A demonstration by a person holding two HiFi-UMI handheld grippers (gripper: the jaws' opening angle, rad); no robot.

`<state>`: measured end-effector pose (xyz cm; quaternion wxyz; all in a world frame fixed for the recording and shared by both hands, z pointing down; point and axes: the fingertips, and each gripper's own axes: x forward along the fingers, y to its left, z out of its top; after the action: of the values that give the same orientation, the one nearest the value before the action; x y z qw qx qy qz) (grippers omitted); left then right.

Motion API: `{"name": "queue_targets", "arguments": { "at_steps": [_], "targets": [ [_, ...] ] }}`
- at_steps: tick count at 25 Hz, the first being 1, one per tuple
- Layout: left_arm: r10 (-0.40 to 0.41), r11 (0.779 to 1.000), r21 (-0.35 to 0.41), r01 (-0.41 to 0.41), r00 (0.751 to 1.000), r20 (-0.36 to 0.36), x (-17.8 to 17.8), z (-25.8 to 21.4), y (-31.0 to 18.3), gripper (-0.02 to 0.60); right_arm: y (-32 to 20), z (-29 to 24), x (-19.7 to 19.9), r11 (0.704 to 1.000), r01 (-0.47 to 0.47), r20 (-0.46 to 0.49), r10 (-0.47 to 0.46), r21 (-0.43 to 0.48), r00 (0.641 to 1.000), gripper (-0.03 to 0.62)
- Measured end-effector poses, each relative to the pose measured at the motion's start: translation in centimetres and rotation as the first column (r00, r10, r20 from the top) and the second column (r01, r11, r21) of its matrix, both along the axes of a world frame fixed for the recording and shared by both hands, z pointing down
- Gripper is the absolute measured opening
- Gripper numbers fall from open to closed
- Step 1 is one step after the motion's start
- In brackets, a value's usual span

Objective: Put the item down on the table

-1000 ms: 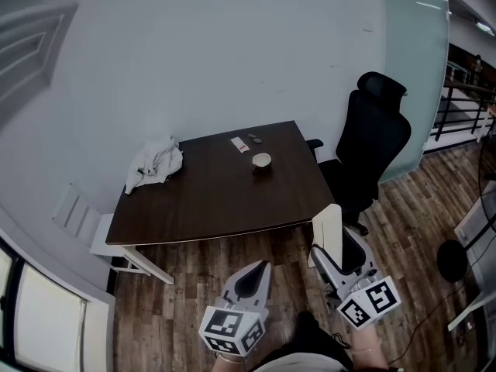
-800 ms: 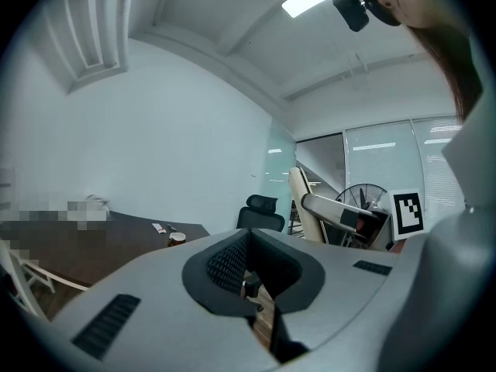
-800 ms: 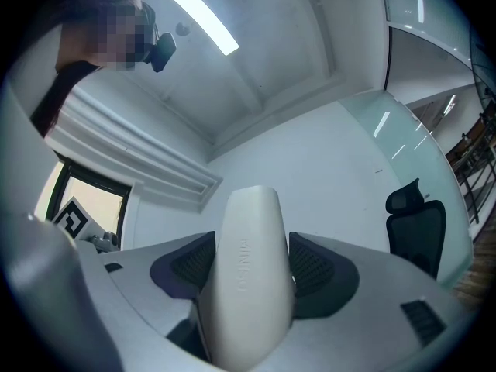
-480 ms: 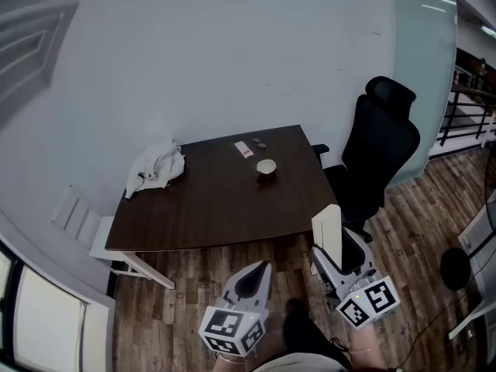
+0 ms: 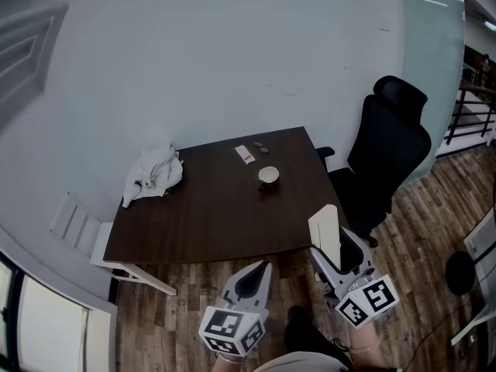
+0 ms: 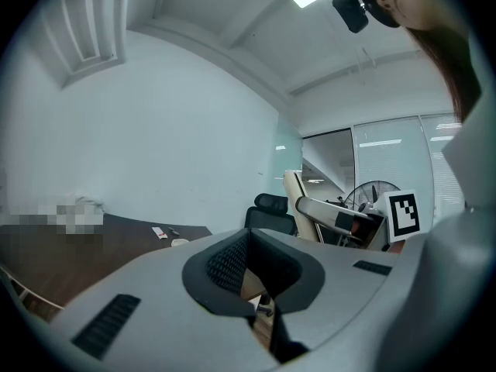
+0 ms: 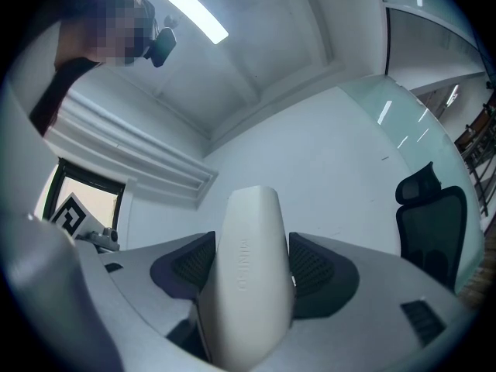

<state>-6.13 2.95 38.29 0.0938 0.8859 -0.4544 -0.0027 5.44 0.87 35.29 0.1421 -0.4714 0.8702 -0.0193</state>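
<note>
My right gripper (image 5: 332,246) hangs over the wood floor, short of the front right corner of the dark table (image 5: 201,208). It is shut on a cream-white oblong case (image 5: 326,234) that stands upright between the jaws. In the right gripper view the case (image 7: 248,277) fills the gap between the pads and bears embossed letters. My left gripper (image 5: 249,280) is lower and to the left, also short of the table, shut with nothing in it. In the left gripper view its pads (image 6: 225,263) meet over the floor, with the table (image 6: 46,246) to the left.
On the table lie a crumpled white cloth (image 5: 153,173) at the left end, a small pale cup (image 5: 268,176), a white and red packet (image 5: 244,155) and a small dark object (image 5: 260,144). A black office chair (image 5: 387,153) stands right of the table, a white chair (image 5: 81,227) at its left.
The view has shifted a little, so the table and office chair sit slightly lower and further right in the picture. Both grippers keep their places and the right one's hold is unchanged.
</note>
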Motion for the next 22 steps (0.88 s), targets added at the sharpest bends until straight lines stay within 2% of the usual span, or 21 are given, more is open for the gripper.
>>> {"name": "queue_targets", "arguments": {
  "at_steps": [17, 22],
  "targets": [
    [-0.032, 0.999, -0.008, 0.032, 0.999, 0.031, 1.9, -0.7, -14.9, 0.020, -15.8, 0.0, 0.8, 0.997, 0.078, -0.030, -0.078, -0.020, 0.996, 0.302],
    [-0.046, 0.999, -0.008, 0.046, 0.998, 0.031, 2.7, -0.5, -18.8, 0.020, -20.1, 0.8, 0.5, 0.993, 0.118, -0.092, -0.120, -0.027, 0.988, 0.302]
  ]
}}
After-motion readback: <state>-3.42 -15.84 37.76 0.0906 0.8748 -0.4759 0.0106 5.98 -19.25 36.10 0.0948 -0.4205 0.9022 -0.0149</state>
